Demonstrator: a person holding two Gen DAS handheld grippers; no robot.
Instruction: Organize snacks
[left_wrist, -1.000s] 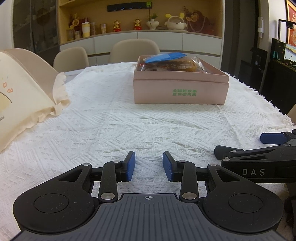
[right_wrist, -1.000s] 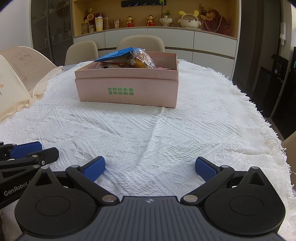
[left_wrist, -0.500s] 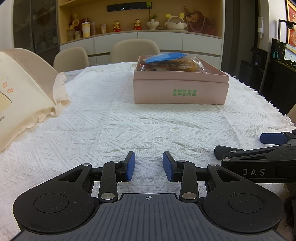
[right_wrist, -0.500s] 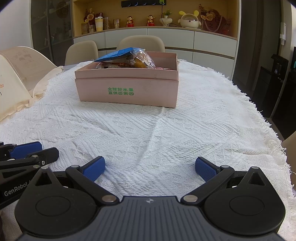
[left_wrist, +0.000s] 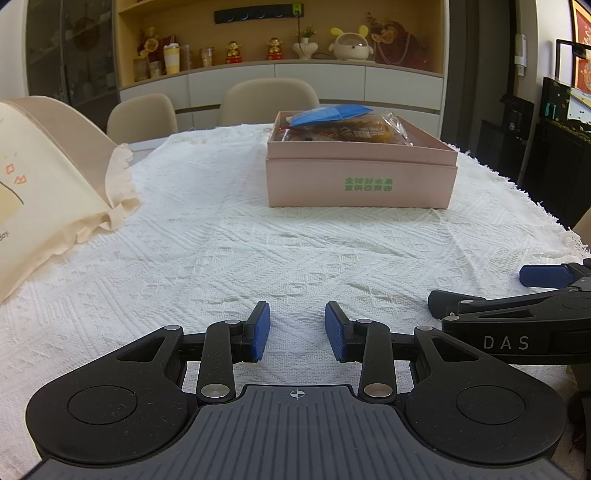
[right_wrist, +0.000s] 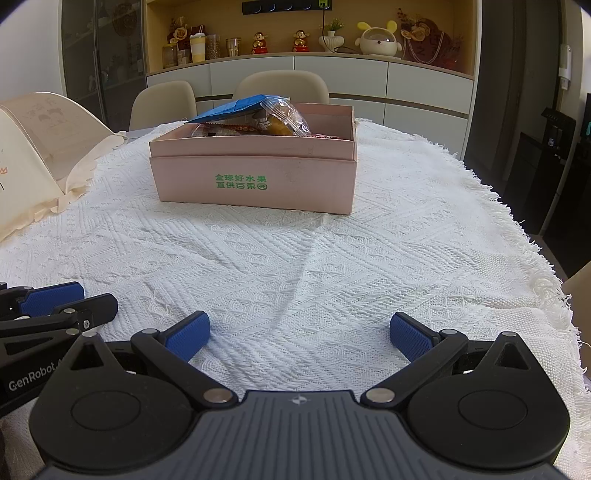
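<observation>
left wrist — pink box (left_wrist: 360, 181) beyond left tool (left_wrist: 297, 330)

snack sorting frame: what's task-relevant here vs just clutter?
Part of the job:
- pink box on the white tablecloth
- blue packet and clear-wrapped snacks inside it
- left gripper and right gripper, both empty and open

Lying about:
- cream fabric cover, table's left
- chairs behind
- shelf ornaments
</observation>
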